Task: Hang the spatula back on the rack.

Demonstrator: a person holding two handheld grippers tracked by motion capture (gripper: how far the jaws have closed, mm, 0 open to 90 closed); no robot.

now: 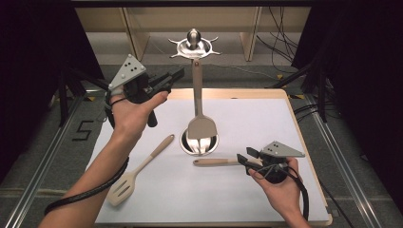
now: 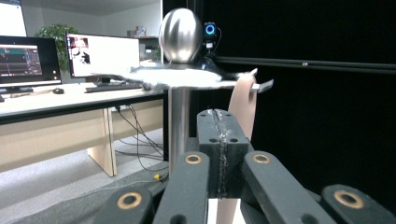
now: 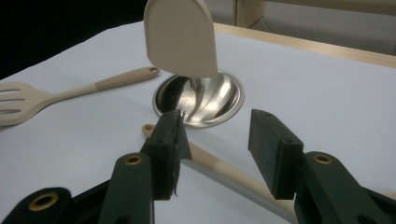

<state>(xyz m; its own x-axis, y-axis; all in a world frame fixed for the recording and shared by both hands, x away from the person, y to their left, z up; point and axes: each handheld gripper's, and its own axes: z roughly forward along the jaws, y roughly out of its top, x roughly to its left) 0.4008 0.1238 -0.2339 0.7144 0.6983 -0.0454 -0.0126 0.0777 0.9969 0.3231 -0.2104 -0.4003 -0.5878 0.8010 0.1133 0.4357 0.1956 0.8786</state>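
A metal utensil stand [image 1: 193, 40] rises from a round steel base [image 1: 199, 143] at mid-table. A beige spatula [image 1: 201, 124] hangs from one of its hooks, blade low over the base. My left gripper [image 1: 177, 74] is held up left of the stand's top, shut with nothing in it. In the left gripper view its jaws [image 2: 219, 128] are pressed together before the stand's knob [image 2: 181, 33] and the hanging handle [image 2: 243, 100]. My right gripper [image 1: 247, 157] stands open at a second utensil's beige handle [image 1: 216, 161] lying on the table. That handle [image 3: 224, 168] runs between the right gripper's [image 3: 219, 135] jaws, untouched by the pads.
A beige slotted spatula [image 1: 135, 173] lies on the white mat at the left, handle pointing toward the base. The table's wooden edge [image 1: 311, 156] runs along the right. Black curtains flank the table, and a desk with monitors [image 2: 100, 56] stands beyond the stand.
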